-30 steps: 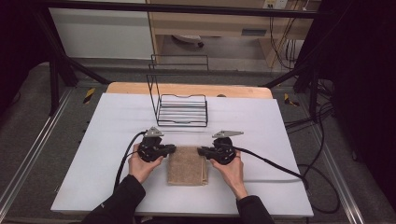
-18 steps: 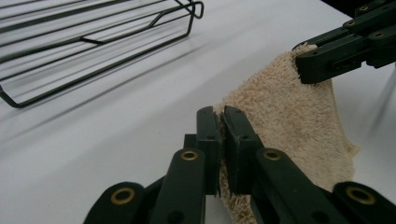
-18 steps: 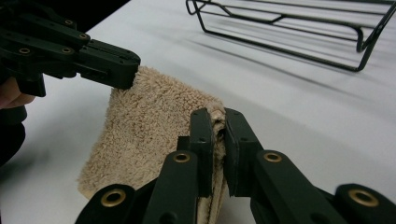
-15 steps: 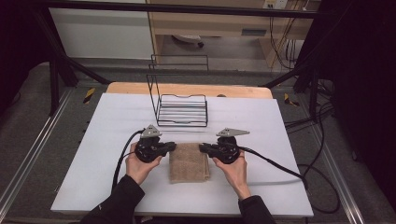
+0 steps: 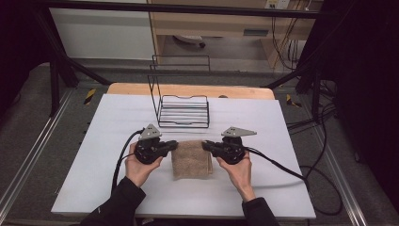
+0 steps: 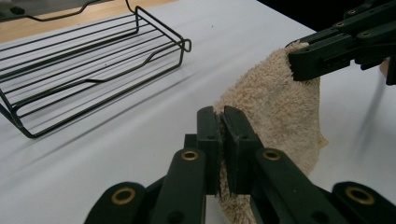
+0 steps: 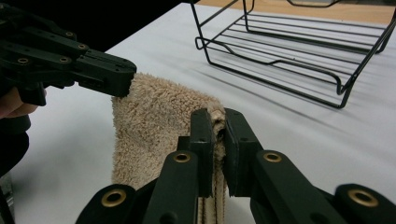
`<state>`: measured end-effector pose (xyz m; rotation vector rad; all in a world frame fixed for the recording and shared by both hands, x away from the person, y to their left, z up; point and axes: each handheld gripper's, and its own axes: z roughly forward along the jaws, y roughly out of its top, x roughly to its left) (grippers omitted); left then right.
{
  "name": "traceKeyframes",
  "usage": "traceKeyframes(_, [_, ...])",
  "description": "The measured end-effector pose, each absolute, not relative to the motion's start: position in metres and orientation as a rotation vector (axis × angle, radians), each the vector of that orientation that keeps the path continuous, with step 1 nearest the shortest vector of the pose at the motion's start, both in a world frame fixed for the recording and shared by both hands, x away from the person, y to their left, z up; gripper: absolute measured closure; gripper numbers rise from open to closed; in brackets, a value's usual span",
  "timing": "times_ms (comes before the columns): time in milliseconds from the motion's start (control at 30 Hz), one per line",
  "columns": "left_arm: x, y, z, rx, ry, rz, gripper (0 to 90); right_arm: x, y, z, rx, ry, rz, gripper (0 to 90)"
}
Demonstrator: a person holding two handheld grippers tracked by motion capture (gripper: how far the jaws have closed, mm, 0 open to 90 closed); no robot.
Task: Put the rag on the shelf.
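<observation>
While the folded towel [image 5: 191,158] hangs just off the table [image 5: 94,188], my left gripper [image 5: 172,145] and right gripper [image 5: 206,145] each clamp a far corner — lifting step (I judge). Next: carry it level toward the wire rack [image 5: 182,111].

We see a black wire rack [image 5: 182,112] standing on the white table [image 5: 94,136], near its far edge at the middle. Its tall wire back rises at the rack's left side. It also shows in the left gripper view [image 6: 88,60] and the right gripper view [image 7: 299,51], bare wire floor, nothing in it. A wooden strip [image 5: 244,92] runs along the table's far edge. Beyond it, a wooden shelf unit [image 5: 211,23]. Black cables [image 5: 324,188] loop on the floor to the right. Dark frame bars [image 5: 61,70] stand at left.
</observation>
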<state>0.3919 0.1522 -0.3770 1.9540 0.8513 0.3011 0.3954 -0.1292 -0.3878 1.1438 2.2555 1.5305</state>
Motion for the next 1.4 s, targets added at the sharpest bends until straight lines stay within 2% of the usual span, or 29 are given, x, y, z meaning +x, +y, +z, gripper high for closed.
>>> traceKeyframes(867, [0.385, 0.16, -0.346, 1.864, 0.813, 0.369, 85.5, 0.381, -0.125, -0.35, 1.026, 2.142, 1.602, 83.7])
traceKeyframes(1400, [0.394, 0.171, -0.323, 1.786, 0.805, 0.424, 85.6, 0.388, -0.115, -0.329, 0.974, 2.07, 1.628, 83.8])
